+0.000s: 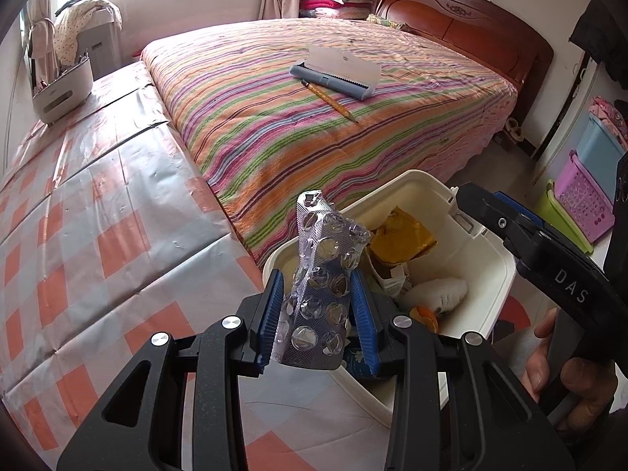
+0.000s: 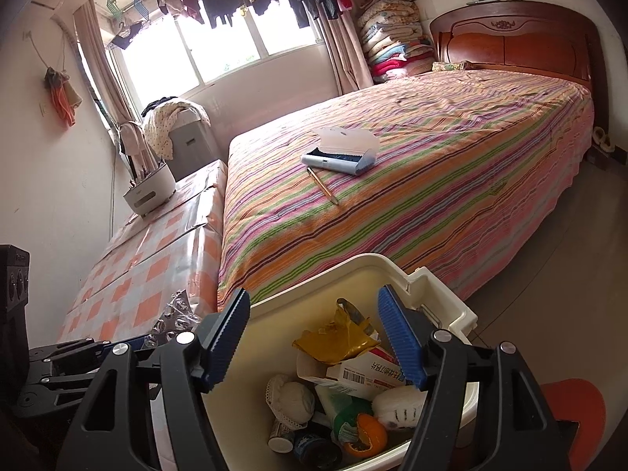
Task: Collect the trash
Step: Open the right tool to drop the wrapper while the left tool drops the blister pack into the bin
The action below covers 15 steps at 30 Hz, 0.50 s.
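My left gripper (image 1: pixel 318 286) is shut on a crumpled silver pill blister pack (image 1: pixel 324 274), which stands upright between the blue pads at the near-left rim of the white trash bin (image 1: pixel 396 186). Over the same bin (image 2: pixel 353 265), my right gripper (image 2: pixel 314 306) stands open with nothing between its fingers. The bin holds a yellow wrapper (image 2: pixel 339 339), a small carton (image 2: pixel 365 373), white soft things and an orange piece. The blister pack (image 2: pixel 176 316) and the left gripper show at the lower left of the right wrist view. In the left wrist view the right gripper's black body (image 1: pixel 549 263) is held by a hand (image 1: pixel 569 376).
A striped bed (image 1: pixel 314 110) lies beyond the bin with an open blue pencil case (image 1: pixel 333 72) and a pencil (image 1: pixel 329 100) on it. A checked platform (image 1: pixel 78 216) to the left carries a white holder (image 1: pixel 62 88). Coloured baskets (image 1: pixel 581 192) stand at the right.
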Each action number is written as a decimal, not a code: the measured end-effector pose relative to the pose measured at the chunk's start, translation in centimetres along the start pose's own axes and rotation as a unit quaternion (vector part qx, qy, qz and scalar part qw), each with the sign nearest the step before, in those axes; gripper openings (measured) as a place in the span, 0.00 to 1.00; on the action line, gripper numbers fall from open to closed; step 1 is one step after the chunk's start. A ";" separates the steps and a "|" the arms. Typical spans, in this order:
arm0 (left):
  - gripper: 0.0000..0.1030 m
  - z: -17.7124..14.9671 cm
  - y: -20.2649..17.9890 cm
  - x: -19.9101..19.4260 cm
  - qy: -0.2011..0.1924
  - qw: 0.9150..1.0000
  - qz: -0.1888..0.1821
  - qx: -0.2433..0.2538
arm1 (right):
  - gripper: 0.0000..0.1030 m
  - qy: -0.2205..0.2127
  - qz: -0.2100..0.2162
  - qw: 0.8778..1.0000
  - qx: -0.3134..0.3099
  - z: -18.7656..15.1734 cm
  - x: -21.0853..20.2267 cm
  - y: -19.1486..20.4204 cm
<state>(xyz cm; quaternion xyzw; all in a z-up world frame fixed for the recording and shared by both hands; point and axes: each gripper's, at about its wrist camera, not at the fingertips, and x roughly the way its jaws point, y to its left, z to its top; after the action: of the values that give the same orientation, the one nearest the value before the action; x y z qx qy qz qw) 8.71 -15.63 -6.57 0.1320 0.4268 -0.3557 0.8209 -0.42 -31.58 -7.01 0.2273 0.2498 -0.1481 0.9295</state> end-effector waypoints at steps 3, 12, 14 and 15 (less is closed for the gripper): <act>0.33 0.0 -0.7 0.5 0.006 1.000 -0.004 0.005 | 0.64 -0.010 0.000 1.000 0.008 0.2 -0.5 -0.4; 0.33 -0.5 -3.3 2.4 0.026 0.999 -0.019 0.025 | 0.64 -0.022 -0.002 0.999 0.030 0.5 -1.0 -1.5; 0.34 -0.6 -3.8 2.6 0.029 0.999 -0.021 0.029 | 0.64 -0.025 -0.003 0.999 0.033 0.6 -1.1 -1.6; 0.35 -0.6 -4.0 2.8 0.030 0.999 -0.021 0.031 | 0.64 -0.026 -0.003 0.999 0.034 0.6 -1.1 -1.7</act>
<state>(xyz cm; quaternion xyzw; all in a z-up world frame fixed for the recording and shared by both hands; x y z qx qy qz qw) 6.62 -19.42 -8.80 0.1593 0.4423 -0.3820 0.7956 -1.77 -33.13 -6.56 0.2543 0.2208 -0.1651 0.9270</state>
